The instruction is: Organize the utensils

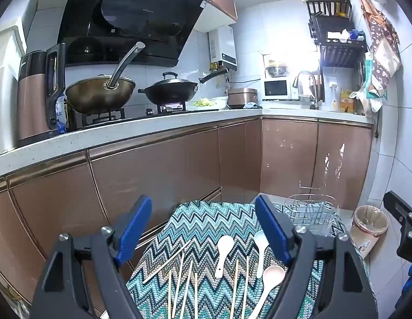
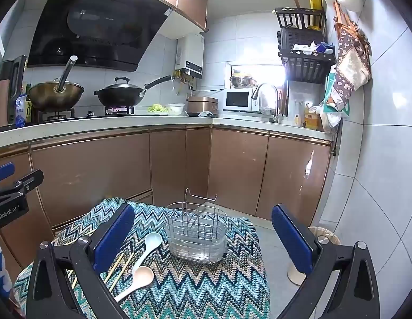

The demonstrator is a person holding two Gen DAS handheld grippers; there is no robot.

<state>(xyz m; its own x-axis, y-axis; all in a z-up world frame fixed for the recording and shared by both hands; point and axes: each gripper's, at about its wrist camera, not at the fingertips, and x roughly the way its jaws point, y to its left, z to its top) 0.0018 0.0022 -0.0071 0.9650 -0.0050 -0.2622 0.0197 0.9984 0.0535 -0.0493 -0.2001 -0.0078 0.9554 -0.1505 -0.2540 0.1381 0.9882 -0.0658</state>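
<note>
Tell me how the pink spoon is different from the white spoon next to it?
The pink spoon has a peach-pink bowl; the white spoon is white all over. The pink spoon lies nearer the camera, while the white spoon lies closer to the wire basket. Both lie flat, bowl up, on the zigzag cloth, slanted the same way, and nothing holds them.

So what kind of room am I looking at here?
A home kitchen, almost certainly: a gas stove with two woks under a range hood, plus a microwave and a sink faucet on the counter.

Your left gripper [image 1: 203, 235] and right gripper [image 2: 203, 235] both point slightly downward, jaws spread wide and gripping nothing.
</note>
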